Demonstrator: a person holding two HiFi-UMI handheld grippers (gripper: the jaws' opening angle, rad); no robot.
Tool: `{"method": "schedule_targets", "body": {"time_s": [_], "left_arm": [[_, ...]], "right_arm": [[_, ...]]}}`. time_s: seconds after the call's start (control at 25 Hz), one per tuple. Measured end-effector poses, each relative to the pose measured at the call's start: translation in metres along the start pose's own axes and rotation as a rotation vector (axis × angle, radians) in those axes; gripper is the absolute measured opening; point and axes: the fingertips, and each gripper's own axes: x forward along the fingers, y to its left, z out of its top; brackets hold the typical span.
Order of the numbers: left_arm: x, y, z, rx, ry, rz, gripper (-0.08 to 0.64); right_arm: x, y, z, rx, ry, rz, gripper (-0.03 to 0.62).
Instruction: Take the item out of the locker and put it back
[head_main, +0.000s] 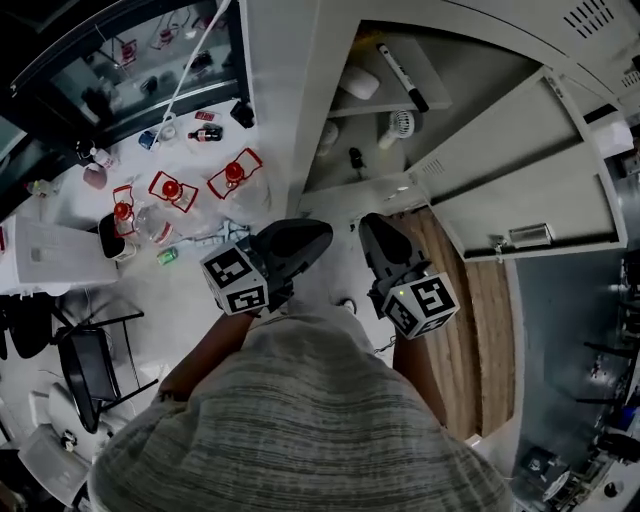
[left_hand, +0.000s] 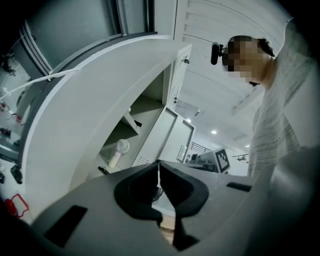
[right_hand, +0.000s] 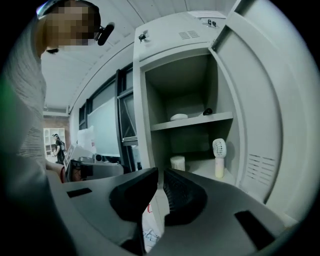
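The grey locker (head_main: 330, 150) stands open in front of me. On its upper shelf (right_hand: 192, 121) lie a white rounded item (right_hand: 178, 116) and a black marker (head_main: 402, 76). On the locker floor a small white hand fan (right_hand: 219, 157) stands upright beside a white ribbed cup (right_hand: 177, 163); the fan (left_hand: 119, 150) also shows in the left gripper view. My left gripper (head_main: 318, 236) and right gripper (head_main: 372, 228) are held side by side short of the opening, both shut with nothing in them. In their own views the left gripper (left_hand: 159, 170) and right gripper (right_hand: 160, 174) point toward the locker.
The locker door (right_hand: 265, 125) hangs open on the right. At the left, a white table (head_main: 60, 215) carries red-framed items (head_main: 172, 190), small bottles and clear bags. A black chair (head_main: 90, 365) stands below it. A wooden floor strip (head_main: 490, 330) runs along the right.
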Motion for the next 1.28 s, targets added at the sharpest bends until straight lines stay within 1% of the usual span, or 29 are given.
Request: {"method": "schedule_targets", "body": {"time_s": [0.08,0.2,0.32,0.4,0.48,0.6,0.72,0.88,1.04,1.28], "left_arm": [[0.001,0.004,0.0,0.003,-0.002,0.018,0.008],[0.011,0.009,-0.001,0.035,0.004,0.041,0.008],[0.024,0.014,-0.002,0.027,0.003,0.102,0.008],[0.033,0.016,-0.005,0.023,0.001,0.134,0.008],[0.041,0.019,-0.009,0.022,0.003,0.16,0.008],[0.051,0.024,-0.017,0.013,0.012,0.2,0.008],[0.057,0.029,-0.025,0.008,0.029,0.227,0.008],[0.059,0.038,-0.028,0.019,0.042,0.252,0.008],[0.064,0.041,-0.032,0.038,0.066,0.249,0.008],[0.063,0.043,-0.032,0.045,0.079,0.241,0.008]], "right_arm": [[0.011,-0.004,0.002,-0.02,0.015,0.028,0.031],[0.024,-0.016,0.006,-0.05,0.029,0.07,0.031],[0.035,-0.031,0.006,-0.062,0.053,0.111,0.037],[0.044,-0.042,0.002,-0.069,0.083,0.13,0.06],[0.054,-0.053,-0.005,-0.077,0.118,0.146,0.104],[0.07,-0.066,-0.016,-0.094,0.166,0.16,0.125],[0.085,-0.079,-0.026,-0.114,0.214,0.148,0.149],[0.102,-0.089,-0.039,-0.164,0.274,0.116,0.165],[0.113,-0.096,-0.052,-0.203,0.334,0.075,0.166],[0.122,-0.103,-0.064,-0.223,0.392,0.023,0.166]]}}
